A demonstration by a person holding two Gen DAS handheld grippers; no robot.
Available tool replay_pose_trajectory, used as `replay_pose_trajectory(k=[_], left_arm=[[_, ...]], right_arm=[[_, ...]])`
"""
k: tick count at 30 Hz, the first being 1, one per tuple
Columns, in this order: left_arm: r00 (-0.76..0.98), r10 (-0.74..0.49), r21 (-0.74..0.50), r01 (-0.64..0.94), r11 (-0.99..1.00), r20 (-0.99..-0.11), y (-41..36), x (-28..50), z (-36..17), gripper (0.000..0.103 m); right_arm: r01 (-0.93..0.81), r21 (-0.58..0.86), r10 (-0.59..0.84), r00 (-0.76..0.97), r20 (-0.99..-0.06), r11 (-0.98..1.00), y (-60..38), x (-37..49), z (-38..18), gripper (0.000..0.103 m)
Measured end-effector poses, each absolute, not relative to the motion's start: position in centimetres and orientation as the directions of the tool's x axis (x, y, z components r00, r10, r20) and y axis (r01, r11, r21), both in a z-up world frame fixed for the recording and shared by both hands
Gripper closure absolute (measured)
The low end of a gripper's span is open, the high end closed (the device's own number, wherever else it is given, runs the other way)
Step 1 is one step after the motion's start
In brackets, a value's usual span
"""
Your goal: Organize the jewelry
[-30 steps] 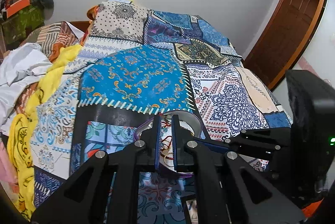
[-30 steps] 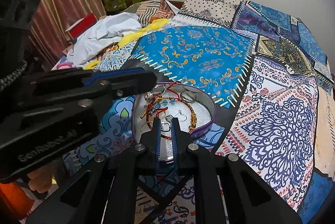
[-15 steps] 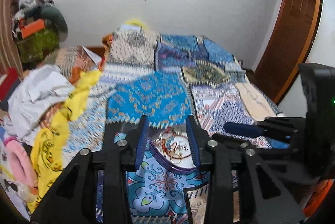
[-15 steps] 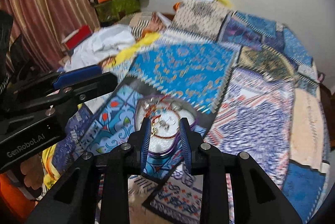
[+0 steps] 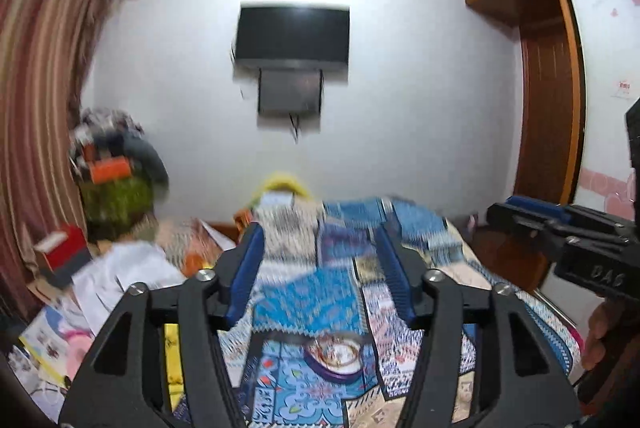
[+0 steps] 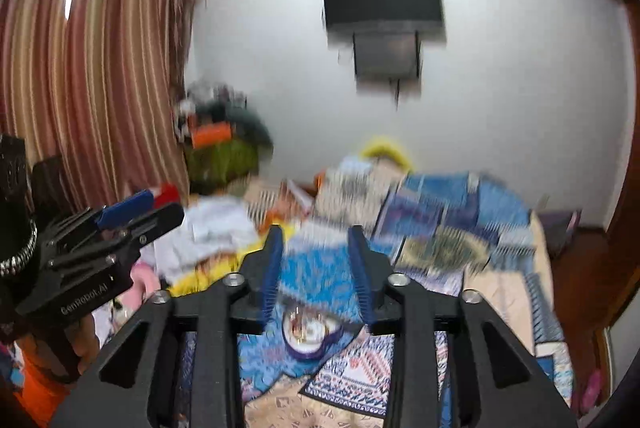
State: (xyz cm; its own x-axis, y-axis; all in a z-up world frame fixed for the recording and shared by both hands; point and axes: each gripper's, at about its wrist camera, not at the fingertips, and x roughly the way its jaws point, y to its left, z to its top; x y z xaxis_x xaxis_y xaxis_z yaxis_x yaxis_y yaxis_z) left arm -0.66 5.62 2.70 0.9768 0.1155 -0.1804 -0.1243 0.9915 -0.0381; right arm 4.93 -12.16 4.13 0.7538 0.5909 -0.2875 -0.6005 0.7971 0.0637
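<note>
A round purple-rimmed dish [image 5: 335,355] holding tangled jewelry lies on the patchwork bedspread [image 5: 316,292], low and far below both grippers; it also shows in the right wrist view [image 6: 309,335]. My left gripper [image 5: 320,270] is open and empty, raised high over the bed. My right gripper [image 6: 316,270] is open and empty, also raised. The right gripper's side shows in the left wrist view [image 5: 560,232], and the left gripper's side shows in the right wrist view [image 6: 104,240]. The frames are motion-blurred.
A pile of white and yellow clothes [image 5: 120,280] lies on the bed's left side. A wall-mounted TV [image 5: 292,37] hangs ahead. Striped curtains [image 6: 80,75] stand left, a wooden door [image 5: 548,115] right, and stacked bags [image 5: 116,179] in the corner.
Both grippers have opened wide, lifted and pulled far back from the jewelry dish, tilting up so the wall and TV come into view. The dish now looks small and distant.
</note>
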Motion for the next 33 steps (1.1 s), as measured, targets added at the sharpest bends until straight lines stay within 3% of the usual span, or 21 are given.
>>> replay_pose_trajectory(k=[4,6,11,33], left_arm=[[0.982,0.159,-0.013,-0.161,0.987,-0.104,4.3,-3.7,3.9,0.028],[0.980,0.184,-0.001,-0.184,0.983,-0.077,3.7,-4.9,4.1,0.008],[0.978,0.199,0.000,-0.199,0.980,-0.058,3.2,-6.6,4.2,0.001],[0.977,0.197,-0.037,-0.201,0.979,-0.085,3.2,-7.1,3.8,0.001]], right_arm=[[-0.548,0.029,0.544,0.822,-0.166,0.836,-13.4,1.1,5.7,0.043],[-0.520,0.016,0.517,0.846,-0.132,0.854,-13.6,-0.1,5.9,0.025],[-0.453,0.010,0.453,0.889,-0.064,0.891,-13.6,-1.6,5.8,0.000],[-0.452,-0.008,0.449,0.888,-0.104,0.892,-14.4,-2.4,4.5,0.000]])
